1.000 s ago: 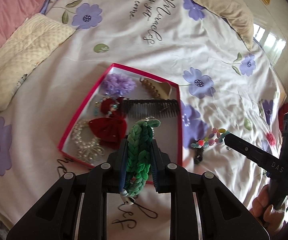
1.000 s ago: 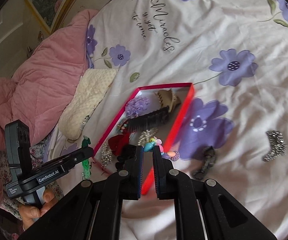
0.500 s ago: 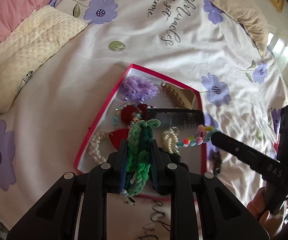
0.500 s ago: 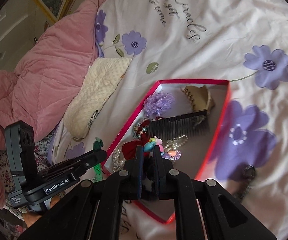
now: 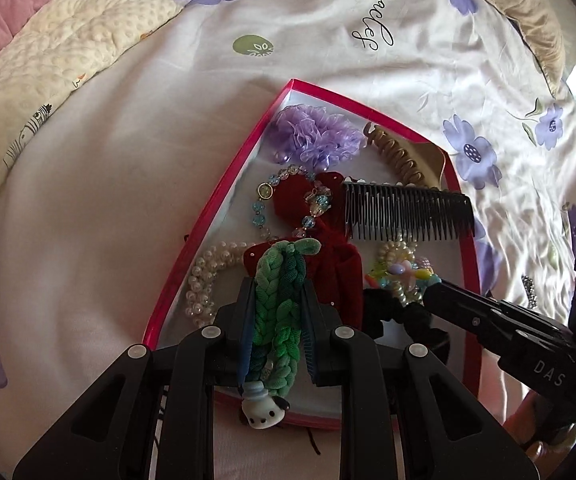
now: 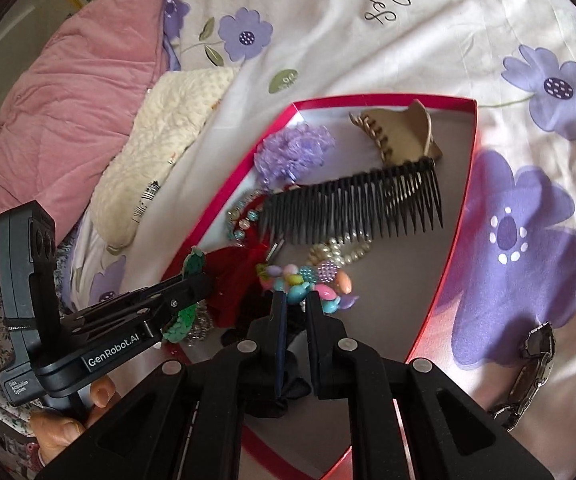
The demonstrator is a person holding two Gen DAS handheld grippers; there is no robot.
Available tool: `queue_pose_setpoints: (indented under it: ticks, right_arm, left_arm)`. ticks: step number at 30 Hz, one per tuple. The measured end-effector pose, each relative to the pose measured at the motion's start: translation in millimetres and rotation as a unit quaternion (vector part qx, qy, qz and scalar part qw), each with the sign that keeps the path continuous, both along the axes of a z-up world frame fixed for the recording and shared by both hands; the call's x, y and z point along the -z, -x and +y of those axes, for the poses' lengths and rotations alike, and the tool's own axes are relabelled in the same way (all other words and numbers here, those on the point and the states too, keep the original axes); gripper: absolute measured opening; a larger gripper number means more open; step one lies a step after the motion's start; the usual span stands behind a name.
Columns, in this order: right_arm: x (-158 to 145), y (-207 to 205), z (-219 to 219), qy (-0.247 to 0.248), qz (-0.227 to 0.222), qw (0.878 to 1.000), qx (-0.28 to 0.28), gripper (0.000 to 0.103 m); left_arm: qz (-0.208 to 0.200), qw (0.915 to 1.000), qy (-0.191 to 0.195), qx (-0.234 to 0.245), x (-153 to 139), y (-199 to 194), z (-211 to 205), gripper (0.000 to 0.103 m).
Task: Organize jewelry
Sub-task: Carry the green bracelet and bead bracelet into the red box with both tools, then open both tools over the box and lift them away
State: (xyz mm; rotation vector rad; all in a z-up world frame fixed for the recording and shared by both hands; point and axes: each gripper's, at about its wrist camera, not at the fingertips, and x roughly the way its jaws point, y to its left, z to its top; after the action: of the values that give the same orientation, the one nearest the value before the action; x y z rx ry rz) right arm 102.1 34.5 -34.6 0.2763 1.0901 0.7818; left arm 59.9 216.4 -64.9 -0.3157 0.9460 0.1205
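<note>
A red-rimmed box (image 5: 224, 196) (image 6: 459, 216) lies on the bed, holding hair pieces and jewelry. My left gripper (image 5: 278, 292) is shut on a green braided bracelet (image 5: 280, 300) with a small white charm, just above the box's near left part; it also shows in the right wrist view (image 6: 188, 276). My right gripper (image 6: 295, 300) is shut on a colourful bead bracelet (image 6: 307, 280) over the box's middle, and it shows in the left wrist view (image 5: 401, 274). Inside lie a black comb (image 5: 407, 212), a purple scrunchie (image 5: 315, 136), a tan claw clip (image 6: 399, 136), a red bow (image 5: 327, 256) and pearls (image 5: 204, 276).
A silver watch (image 6: 531, 368) lies on the floral sheet right of the box. A cream pillow (image 5: 48, 64) and a pink quilt (image 6: 60, 112) lie at the left. A tan cushion (image 5: 527, 4) is at the far right.
Both grippers have moved forward and down over the box. The bead bracelet went from beside the box's right rim to above its middle. The green bracelet came lower over the box.
</note>
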Motion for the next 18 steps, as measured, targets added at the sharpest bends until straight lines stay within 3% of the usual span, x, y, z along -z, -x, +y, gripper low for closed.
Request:
queue_pose_setpoints:
  ticks: [18]
  right_arm:
    - [7.2, 0.0, 7.7, 0.010, 0.006, 1.000, -0.006, 0.014]
  left_arm:
    - [0.009, 0.9999, 0.004, 0.005, 3.6, -5.4, 1.5, 0.026]
